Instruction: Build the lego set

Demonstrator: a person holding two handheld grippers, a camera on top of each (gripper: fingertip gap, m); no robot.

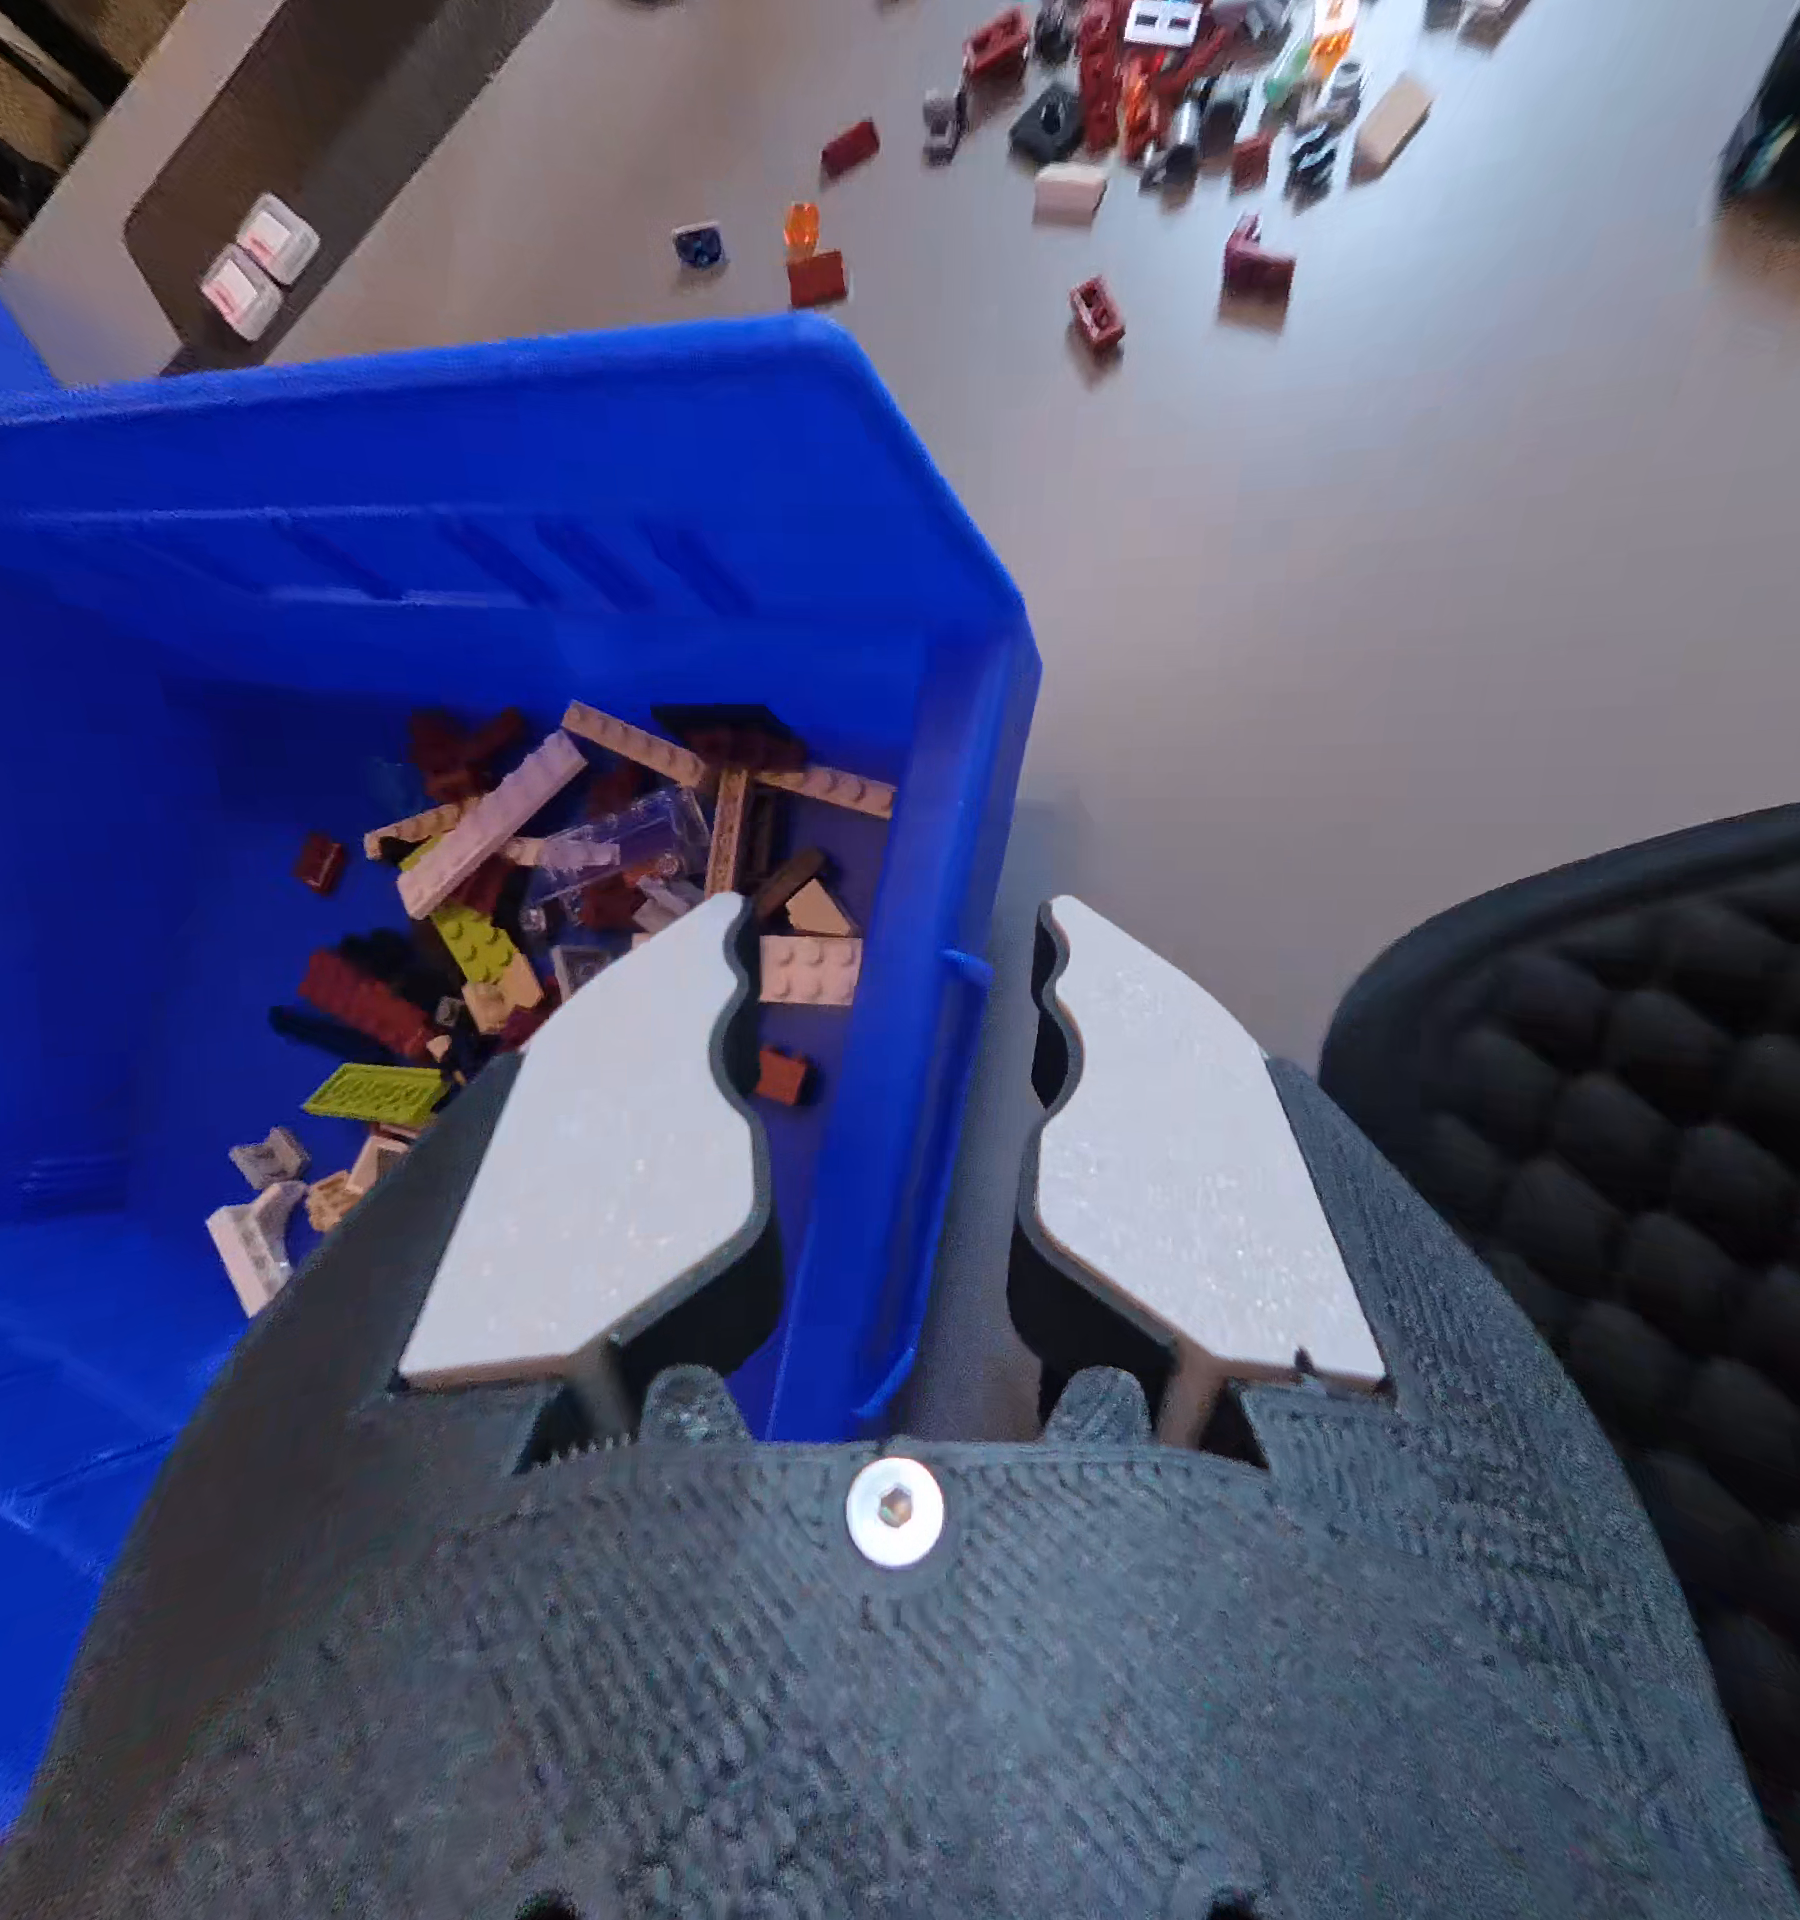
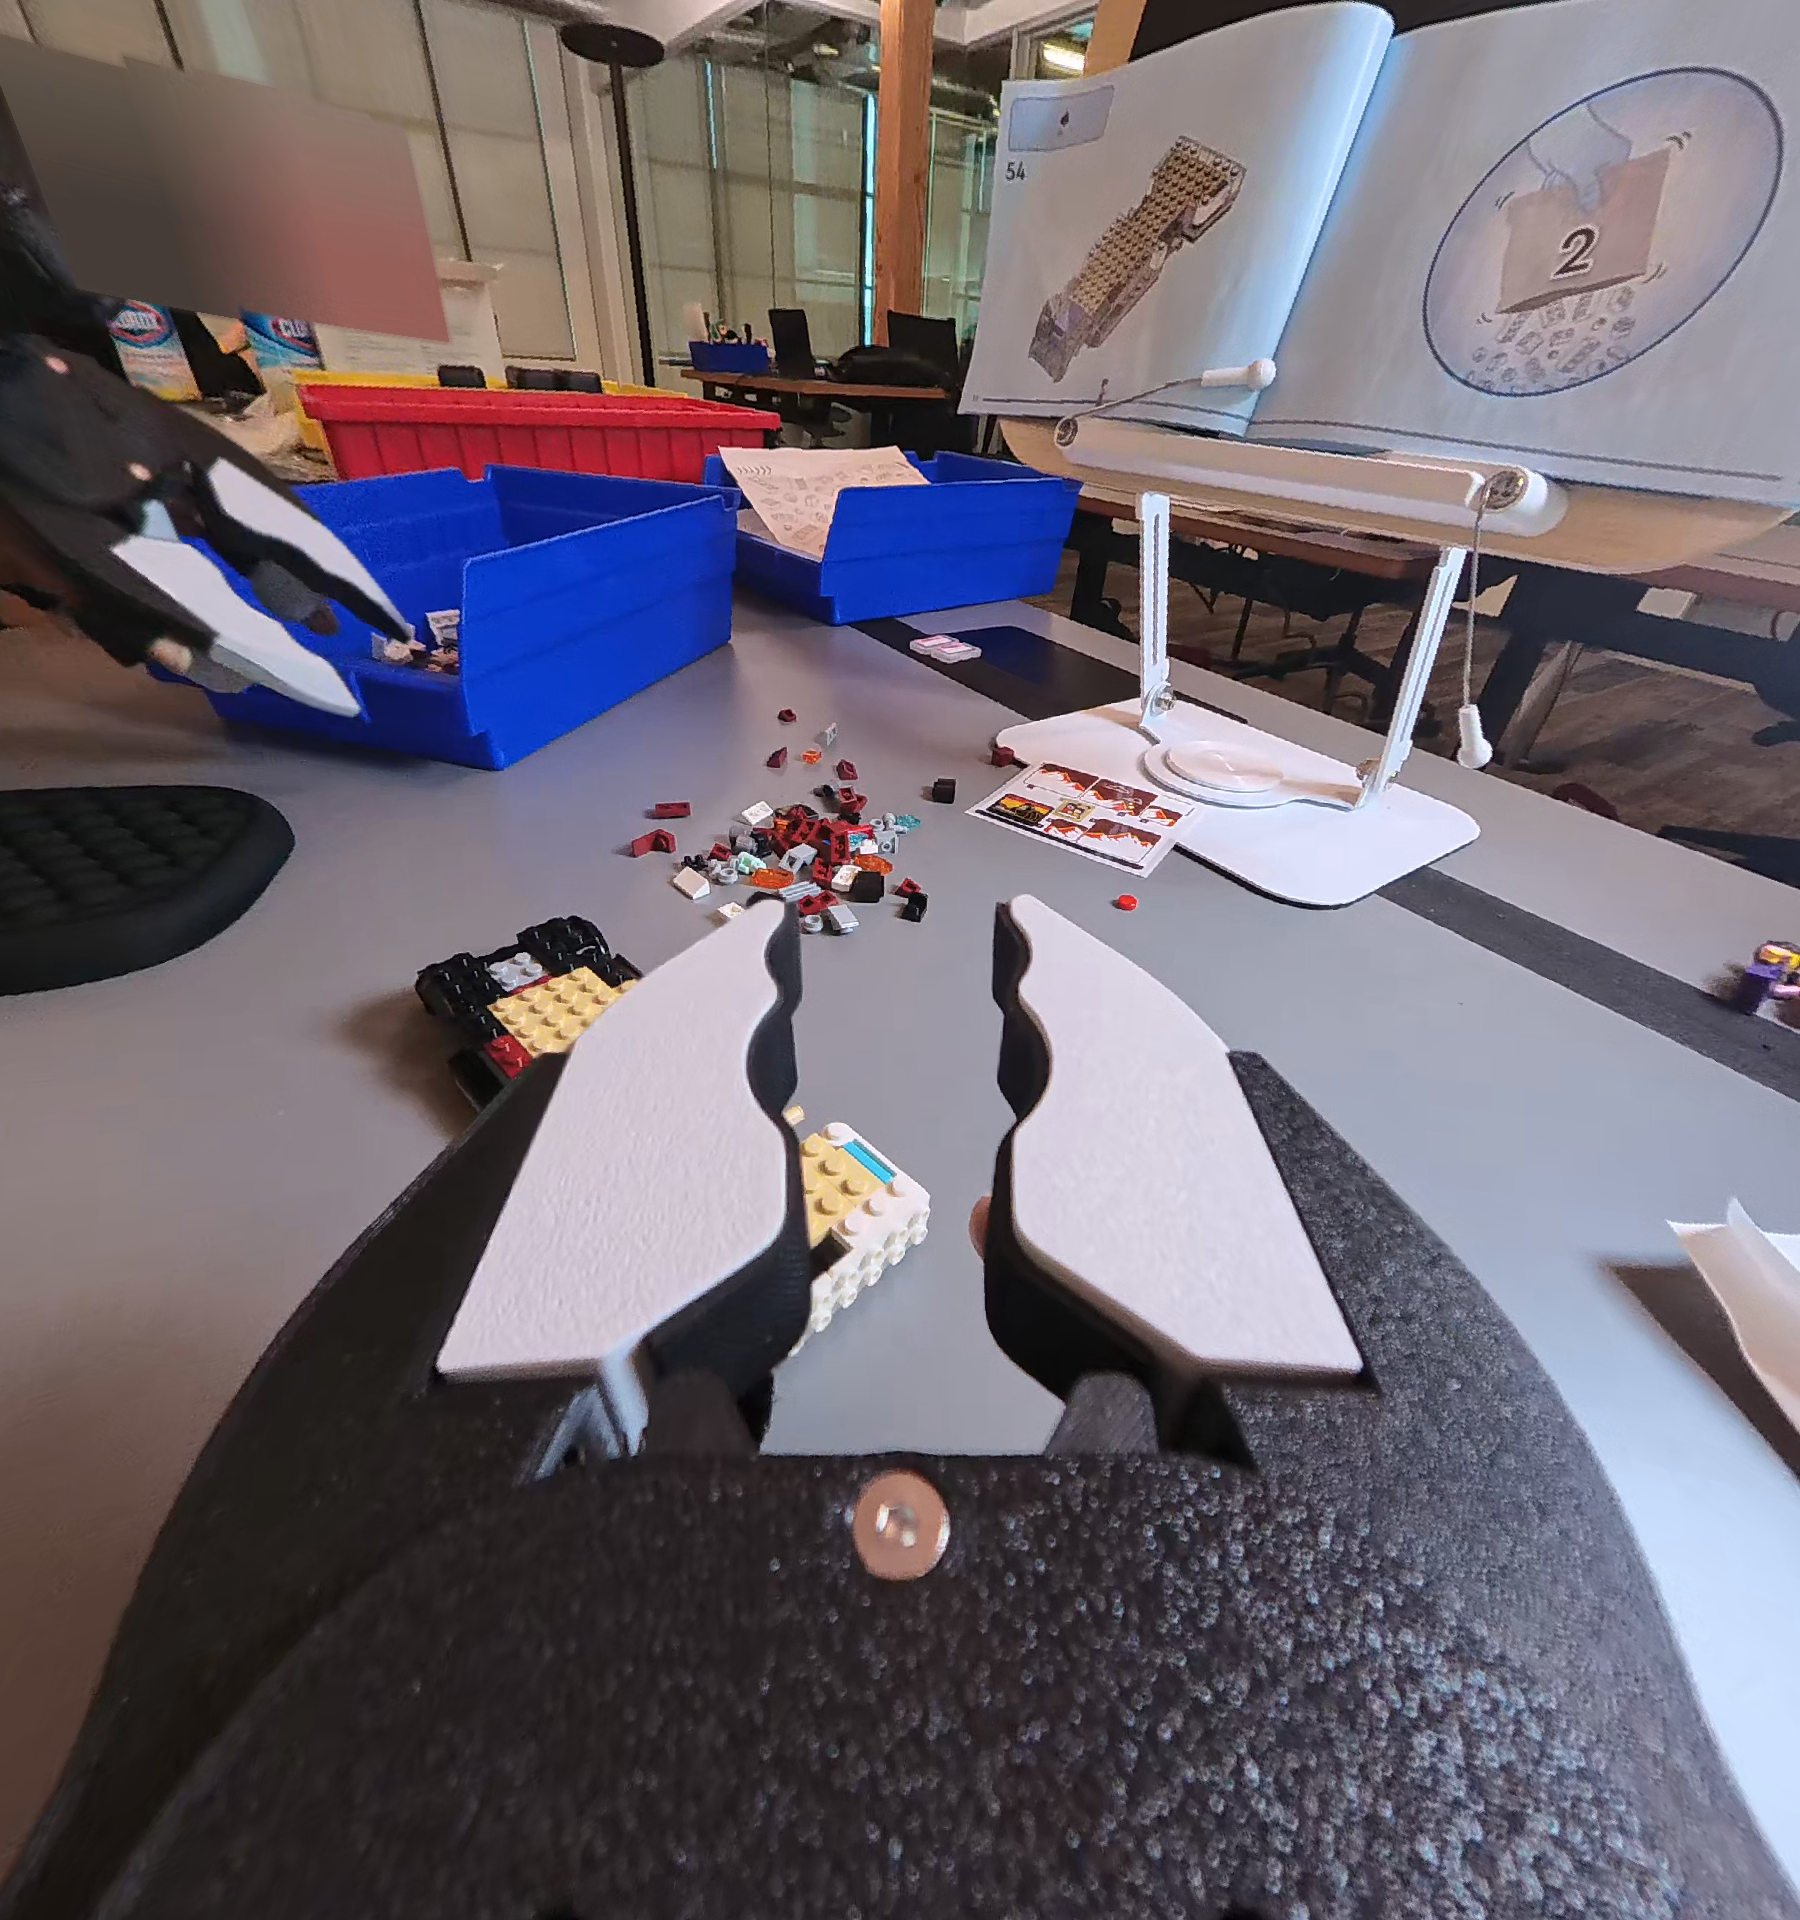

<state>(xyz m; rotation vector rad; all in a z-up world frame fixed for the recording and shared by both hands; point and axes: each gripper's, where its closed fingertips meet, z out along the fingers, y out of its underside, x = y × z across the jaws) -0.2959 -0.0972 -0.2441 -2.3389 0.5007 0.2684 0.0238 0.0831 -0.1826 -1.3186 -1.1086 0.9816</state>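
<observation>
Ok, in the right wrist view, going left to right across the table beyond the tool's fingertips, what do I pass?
Black padded mat → blue bin with the left tool open at its near end → loose pile of small bricks → sticker sheet → white book stand → purple minifigure.

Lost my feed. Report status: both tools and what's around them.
Left tool open, empty, straddling blue bin wall above bricks. Right tool open, empty, over table near loose brick pile.
</observation>
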